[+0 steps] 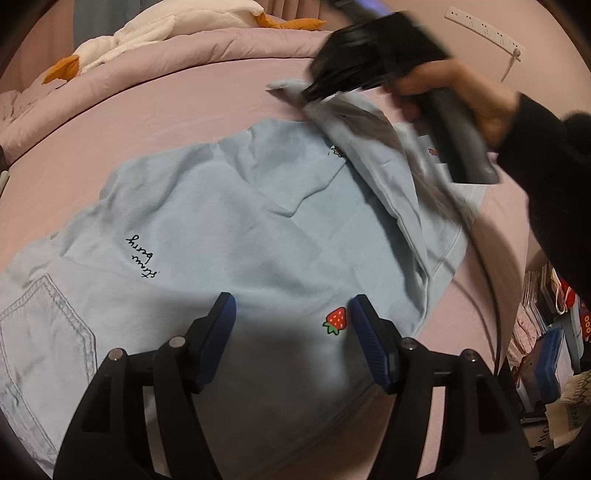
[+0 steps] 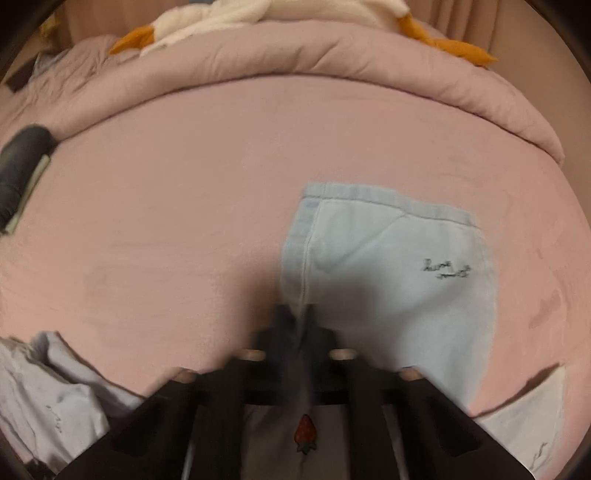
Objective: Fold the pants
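Light blue pants [image 1: 207, 236] with strawberry patches and black script lie spread on the pink bed. My left gripper [image 1: 291, 317] is open just above the cloth near a red strawberry patch [image 1: 335, 320], holding nothing. My right gripper [image 1: 314, 92] is shut on a pant leg end and holds it lifted at the far side; a hand grips its handle. In the right wrist view the right gripper [image 2: 301, 314] pinches the leg's seam, and the leg [image 2: 388, 280] hangs forward with its hem [image 2: 388, 199] away from me. The view is blurred.
A rolled pink duvet [image 1: 166, 51] and a white plush goose [image 1: 147, 33] lie at the bed's far end. Other pale clothes [image 2: 55, 398] sit at the lower left of the right wrist view. Shelves with clutter [image 1: 546, 332] stand right of the bed.
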Demonstrator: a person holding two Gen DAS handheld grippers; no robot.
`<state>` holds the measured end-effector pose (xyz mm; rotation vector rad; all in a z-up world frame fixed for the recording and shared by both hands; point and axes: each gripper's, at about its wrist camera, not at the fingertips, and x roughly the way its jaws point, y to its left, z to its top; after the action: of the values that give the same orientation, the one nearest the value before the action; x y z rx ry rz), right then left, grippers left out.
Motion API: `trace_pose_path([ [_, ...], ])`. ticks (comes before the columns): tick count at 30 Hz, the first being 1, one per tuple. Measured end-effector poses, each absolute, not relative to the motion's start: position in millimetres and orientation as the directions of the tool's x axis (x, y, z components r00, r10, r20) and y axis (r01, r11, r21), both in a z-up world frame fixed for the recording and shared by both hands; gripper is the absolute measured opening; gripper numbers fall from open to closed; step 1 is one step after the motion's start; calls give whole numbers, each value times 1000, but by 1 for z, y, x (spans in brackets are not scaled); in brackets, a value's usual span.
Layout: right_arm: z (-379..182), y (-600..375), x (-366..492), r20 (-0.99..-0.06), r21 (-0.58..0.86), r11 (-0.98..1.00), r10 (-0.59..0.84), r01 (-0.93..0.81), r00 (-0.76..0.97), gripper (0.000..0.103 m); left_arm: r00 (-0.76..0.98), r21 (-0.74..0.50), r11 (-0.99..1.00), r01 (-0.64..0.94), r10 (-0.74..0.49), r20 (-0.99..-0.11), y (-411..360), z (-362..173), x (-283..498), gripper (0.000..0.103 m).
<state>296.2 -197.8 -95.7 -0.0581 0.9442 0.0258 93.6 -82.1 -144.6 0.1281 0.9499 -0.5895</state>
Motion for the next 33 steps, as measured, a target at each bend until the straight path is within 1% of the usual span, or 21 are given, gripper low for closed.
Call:
trace_pose_path([
  [2,-76,-219,268,-753,26,1000,22,-4,658,3,444,-142,836,530,-416,-793,-83,-146,94,66],
  [3,-60,-237,242,-699,101,995,68,5,712,3,446,-145,837,528,-418,-791,-82,-147,94,67],
  [4,-50,-250,224,-664,145,989,83,19,743,3,447,-148,837,527,-421,-789,-82,-148,93,68],
  [5,-40,-264,203,-627,188,981,88,41,774,3,447,-151,837,526,-423,-789,-82,-148,94,68],
  [6,-29,-288,170,-564,265,962,98,67,820,3,446,-153,838,525,-423,-789,-81,-149,94,69],
  [8,-25,-327,121,-503,367,920,74,135,861,3,446,-150,838,524,-420,-790,-83,-148,94,69],
  [10,-35,-360,87,-487,446,873,51,198,872,3,444,-157,842,517,-420,-792,-82,-147,96,69],
  [11,-50,-376,69,-503,478,847,45,234,863,3,442,-159,842,515,-420,-793,-83,-148,98,69],
  [14,-99,-398,43,-582,495,804,25,330,813,3,447,-139,845,516,-404,-798,-83,-149,93,69],
  [15,-117,-404,35,-599,528,773,45,352,800,3,454,-121,847,518,-392,-800,-84,-150,92,69],
  [17,-150,-417,17,-568,640,681,106,356,816,6,465,-97,851,516,-373,-803,-86,-150,91,69],
  [19,-157,-429,1,-481,737,599,141,312,865,7,472,-82,855,512,-360,-805,-86,-151,88,69],
  [20,-158,-432,-6,-462,752,583,131,309,877,11,474,-78,857,509,-355,-806,-85,-151,88,68],
  [23,-154,-437,-12,-434,758,583,119,291,893,28,487,-60,863,502,-339,-805,-84,-151,85,60],
  [27,-146,-452,0,-453,739,591,81,323,888,30,500,-46,863,503,-334,-799,-82,-150,78,44],
  [28,-145,-455,3,-462,733,591,70,337,884,30,505,-34,859,512,-332,-797,-83,-150,75,37],
  [29,-147,-458,13,-470,728,592,66,345,880,30,506,-28,854,519,-333,-796,-84,-150,74,32],
  [30,-147,-459,22,-479,720,598,60,352,876,30,509,-15,845,534,-336,-793,-87,-150,71,23],
  [31,-145,-457,28,-489,704,611,48,361,871,29,513,-1,839,545,-334,-791,-89,-150,69,15],
  [32,-142,-455,33,-498,684,628,31,371,866,25,517,13,832,554,-331,-789,-91,-150,66,12],
  [33,-142,-452,42,-503,674,635,18,379,864,10,524,32,826,562,-326,-787,-93,-150,63,10],
])
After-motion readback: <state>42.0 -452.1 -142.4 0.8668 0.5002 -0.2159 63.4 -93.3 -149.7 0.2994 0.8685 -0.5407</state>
